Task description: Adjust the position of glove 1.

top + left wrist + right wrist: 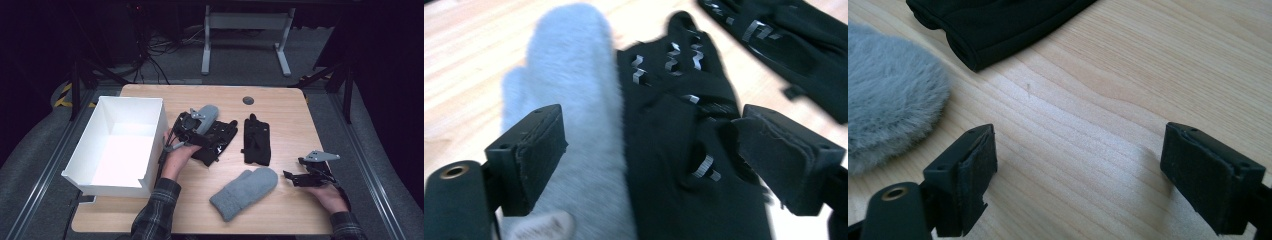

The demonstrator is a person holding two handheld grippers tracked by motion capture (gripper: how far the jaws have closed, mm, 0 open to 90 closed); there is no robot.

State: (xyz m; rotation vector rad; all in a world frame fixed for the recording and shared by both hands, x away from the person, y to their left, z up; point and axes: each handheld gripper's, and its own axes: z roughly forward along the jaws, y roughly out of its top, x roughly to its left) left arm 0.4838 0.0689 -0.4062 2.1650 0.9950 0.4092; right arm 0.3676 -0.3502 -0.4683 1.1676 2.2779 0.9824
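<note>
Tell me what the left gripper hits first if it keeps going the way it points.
The left gripper, jaws open, would probably first meet the black glove and the grey mitten beside it; which first is unclear.

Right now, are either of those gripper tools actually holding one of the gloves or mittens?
No. The left gripper hangs open over a grey mitten and black glove, clamping neither. The right gripper is open over bare table.

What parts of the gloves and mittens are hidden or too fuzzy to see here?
- High view: the left gripper covers much of the grey mitten and the black glove under it.
- Left gripper view: the glove's silver marks are too blurred to read.
- Right gripper view: the picture's edge cuts off the second mitten and second black glove.
</note>
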